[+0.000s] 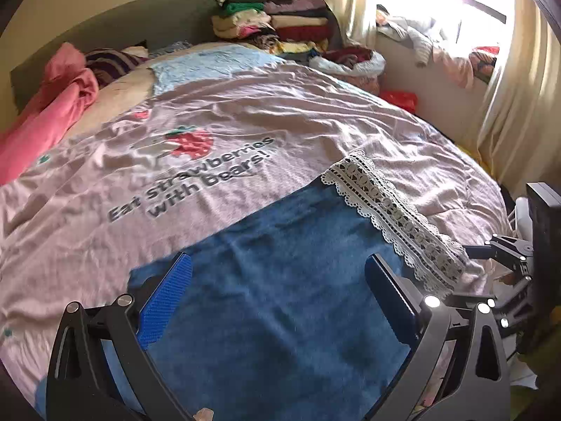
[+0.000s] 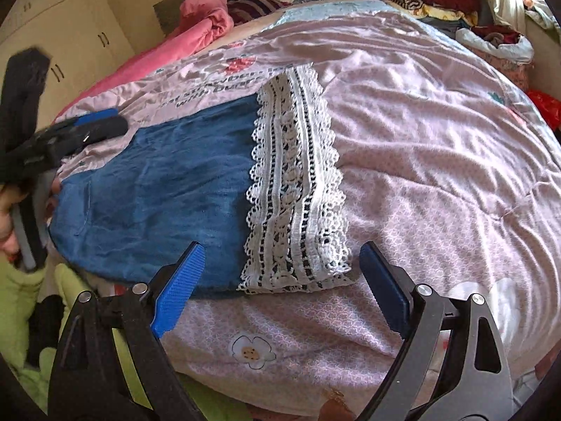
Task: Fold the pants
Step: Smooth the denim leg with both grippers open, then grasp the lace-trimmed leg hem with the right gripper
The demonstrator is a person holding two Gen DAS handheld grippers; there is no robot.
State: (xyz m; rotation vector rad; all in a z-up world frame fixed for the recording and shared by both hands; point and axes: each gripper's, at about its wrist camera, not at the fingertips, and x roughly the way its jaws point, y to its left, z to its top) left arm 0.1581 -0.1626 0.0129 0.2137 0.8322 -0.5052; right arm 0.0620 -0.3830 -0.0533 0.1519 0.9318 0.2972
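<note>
Blue pants (image 1: pixel 280 280) with a white lace hem (image 1: pixel 396 217) lie flat on the pink bedspread (image 1: pixel 245 112). My left gripper (image 1: pixel 277 280) is open, its blue pads spread just above the blue cloth, holding nothing. In the right wrist view the pants (image 2: pixel 157 193) lie folded, lace hem (image 2: pixel 294 182) toward the right. My right gripper (image 2: pixel 280 266) is open at the near edge of the lace hem, empty. The left gripper (image 2: pixel 94 128) shows at the left of that view, over the pants' far corner.
A pink blanket (image 1: pixel 52 105) lies bunched at the bed's left. Stacks of folded clothes (image 1: pixel 277 21) sit at the headboard. A window with curtains (image 1: pixel 508 87) is on the right. Green cloth (image 2: pixel 21 298) lies beside the bed. Cupboards (image 2: pixel 70 35) stand at the left.
</note>
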